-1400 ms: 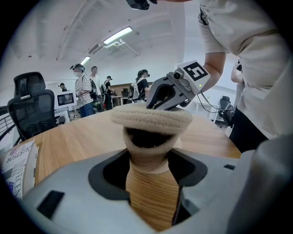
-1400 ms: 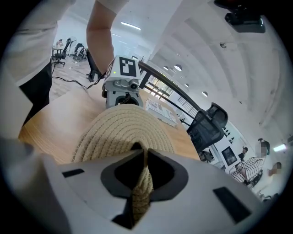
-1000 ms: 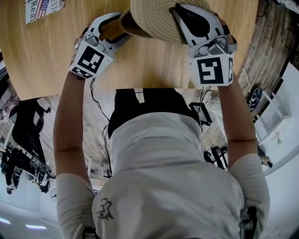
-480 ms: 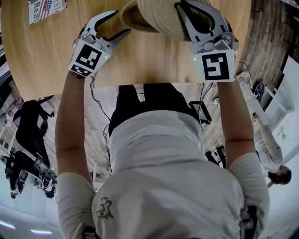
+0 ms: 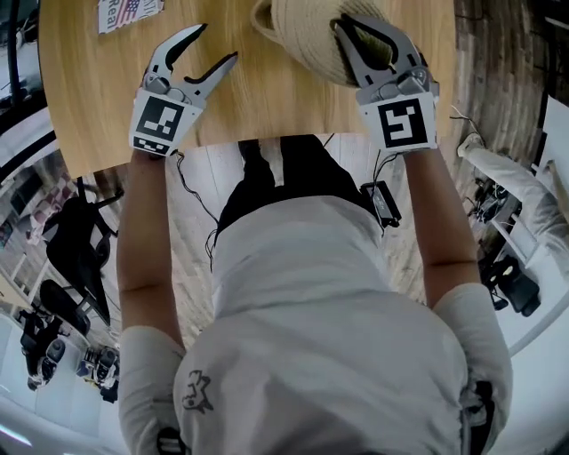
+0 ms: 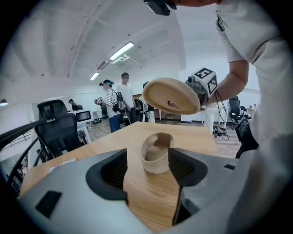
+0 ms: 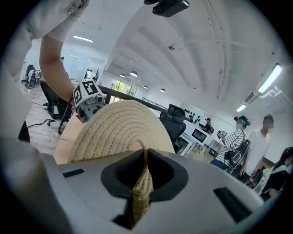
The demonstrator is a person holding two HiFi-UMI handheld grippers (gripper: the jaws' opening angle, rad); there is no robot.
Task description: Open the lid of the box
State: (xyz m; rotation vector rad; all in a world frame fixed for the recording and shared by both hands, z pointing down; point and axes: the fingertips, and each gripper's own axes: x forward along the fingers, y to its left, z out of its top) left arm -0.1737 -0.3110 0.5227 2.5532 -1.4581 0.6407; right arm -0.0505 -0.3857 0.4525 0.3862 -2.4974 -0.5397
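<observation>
A round woven lid [image 5: 311, 40] hangs tilted above the wooden table [image 5: 258, 102], and my right gripper [image 5: 353, 21] is shut on its rim. In the right gripper view the lid's edge [image 7: 139, 196] is pinched between the pads of the right gripper [image 7: 143, 183]. The small woven box [image 6: 155, 151] stands open on the table just ahead of my left gripper [image 6: 147, 165], which is open with nothing held. The lid [image 6: 171, 96] floats above the box. In the head view the left gripper [image 5: 213, 46] is left of the lid, and only the box's rim [image 5: 260, 16] shows.
A printed flyer [image 5: 129, 11] lies at the table's far left. The table's near edge [image 5: 240, 142] runs just behind both grippers. Office chairs [image 6: 57, 128] and several standing people [image 6: 116, 103] are beyond the table.
The left gripper has drawn away from the box to the left and now stands clear of it. The right gripper has kept its hold on the lid, which stays raised.
</observation>
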